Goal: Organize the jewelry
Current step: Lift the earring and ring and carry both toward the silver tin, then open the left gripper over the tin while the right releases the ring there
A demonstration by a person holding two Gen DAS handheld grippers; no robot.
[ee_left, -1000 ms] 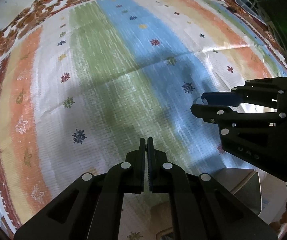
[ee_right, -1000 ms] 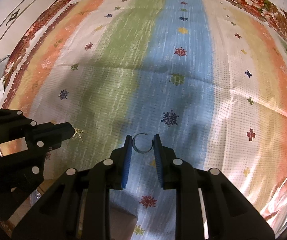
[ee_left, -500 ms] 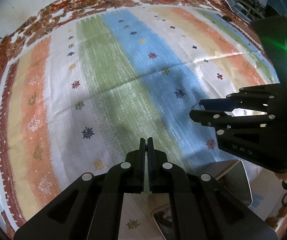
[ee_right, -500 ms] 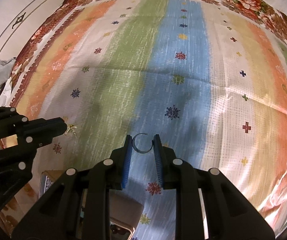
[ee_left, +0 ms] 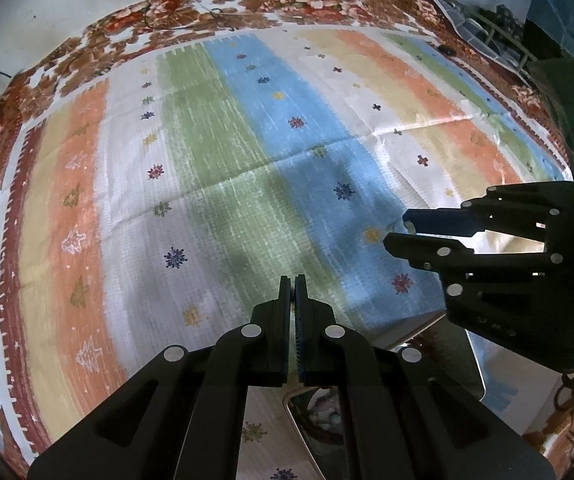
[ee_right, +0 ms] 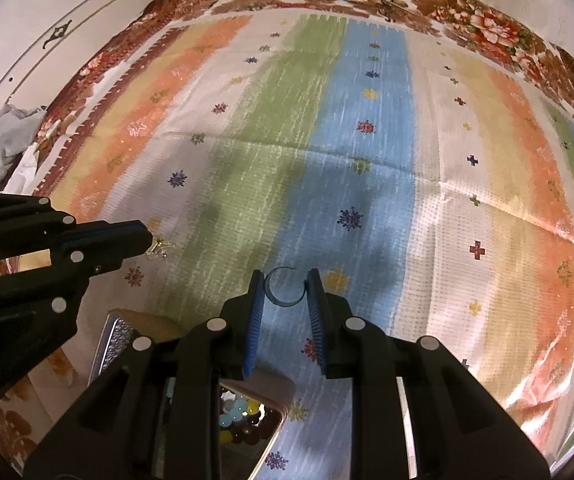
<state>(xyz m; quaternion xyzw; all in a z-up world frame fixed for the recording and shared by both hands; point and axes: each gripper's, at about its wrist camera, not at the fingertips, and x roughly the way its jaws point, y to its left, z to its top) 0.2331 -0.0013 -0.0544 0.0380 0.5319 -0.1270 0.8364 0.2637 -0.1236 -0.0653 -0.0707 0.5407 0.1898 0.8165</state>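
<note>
Thin dark open-ended metal ring (ee_right: 285, 287), C-shaped w/ gap at top right, sits pinched betw. the blue ribbed pads (ee_right: 255, 320) of the right gripper (ee_right: 285, 292), held up above the cloth. Small gold-coloured trinket w/ thin prongs (ee_right: 159, 247) pokes out from the tip of the left gripper (ee_right: 147, 240), whose jaws are clenched on it; in the left wrist view the left gripper (ee_left: 292, 280) shows fingers pressed together, trinket itself not visible there. Same view has the right gripper (ee_left: 401, 228) at the right edge, something pale betw. its tips, too small to tell. Both grippers hang over a striped plastic-weave table cloth w/ green, blue, orange, cream bands, small star and cross motifs (ee_right: 367, 160) and a brown floral border (ee_right: 467, 12). Below the right gripper, near the bottom edge, a shiny metal tray w/ rounded corner (ee_right: 275, 436) holds coloured beads (ee_right: 239, 412): pale blue, yellow, dark red. Grey crumpled fabric (ee_right: 7, 132) lies off the cloth at far left.
</note>
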